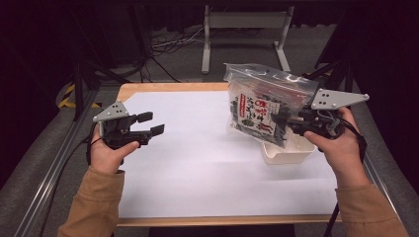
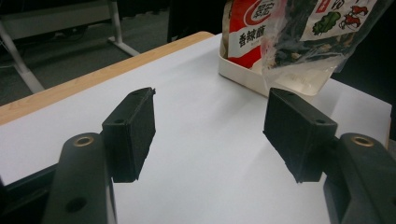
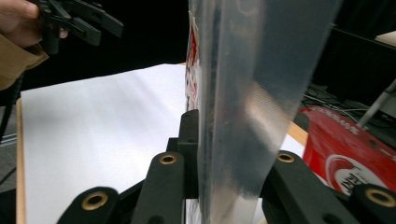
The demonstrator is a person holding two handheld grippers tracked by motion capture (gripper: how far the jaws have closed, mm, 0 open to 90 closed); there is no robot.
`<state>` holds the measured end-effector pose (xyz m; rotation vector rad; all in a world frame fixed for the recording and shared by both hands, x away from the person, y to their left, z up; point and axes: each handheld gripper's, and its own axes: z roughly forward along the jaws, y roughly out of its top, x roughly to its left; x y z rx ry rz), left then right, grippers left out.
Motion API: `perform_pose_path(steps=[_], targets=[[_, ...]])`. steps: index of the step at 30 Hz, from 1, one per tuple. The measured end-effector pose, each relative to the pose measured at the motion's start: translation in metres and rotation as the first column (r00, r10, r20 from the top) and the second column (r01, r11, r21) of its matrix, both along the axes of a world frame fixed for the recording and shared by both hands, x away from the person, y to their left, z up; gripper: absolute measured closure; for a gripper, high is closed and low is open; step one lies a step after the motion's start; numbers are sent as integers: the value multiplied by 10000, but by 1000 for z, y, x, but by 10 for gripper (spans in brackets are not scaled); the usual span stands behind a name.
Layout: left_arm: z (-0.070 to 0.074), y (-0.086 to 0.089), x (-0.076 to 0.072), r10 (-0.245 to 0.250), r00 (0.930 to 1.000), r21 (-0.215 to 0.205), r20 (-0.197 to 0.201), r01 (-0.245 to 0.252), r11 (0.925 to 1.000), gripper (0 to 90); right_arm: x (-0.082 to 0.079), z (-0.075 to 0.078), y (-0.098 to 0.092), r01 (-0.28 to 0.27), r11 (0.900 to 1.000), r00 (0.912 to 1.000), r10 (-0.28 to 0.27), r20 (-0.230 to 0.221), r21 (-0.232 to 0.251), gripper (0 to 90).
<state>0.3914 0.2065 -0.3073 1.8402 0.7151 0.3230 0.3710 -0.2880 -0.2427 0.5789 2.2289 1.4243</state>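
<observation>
My right gripper [image 1: 291,123] has its jaws clamped on the clear zip bag [image 1: 267,106], which holds printed snack packets. In the right gripper view the bag's plastic edge [image 3: 233,102] runs straight up between my two jaws, pinched on both sides, so the grip sits on one side edge of the bag. In the high view the bag hangs raised off the surface at the right, tilted, with its lower end just above the white tray [image 1: 286,153] that stands on the white sheet [image 1: 197,163].

My left gripper [image 1: 148,124] is well apart from the bag, over the left part of the surface. Its jaws stand wide and released, with bare white sheet [image 2: 205,140] between them. In the left gripper view the bag [image 2: 322,32] and the tray [image 2: 243,74] lie beyond the jaw tips, toward the right-hand jaw, not touching either. A red packet [image 2: 250,30] stands in the tray behind the bag.
</observation>
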Motion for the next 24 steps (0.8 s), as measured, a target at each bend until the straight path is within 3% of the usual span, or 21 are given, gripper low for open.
perform_pose_path(steps=[24], targets=[[-4, 2, 3, -32, 9999, 38, -138, 33, 10000, 340, 15, -7, -42, 1152, 9929, 9927, -1140, 382, -301, 757]])
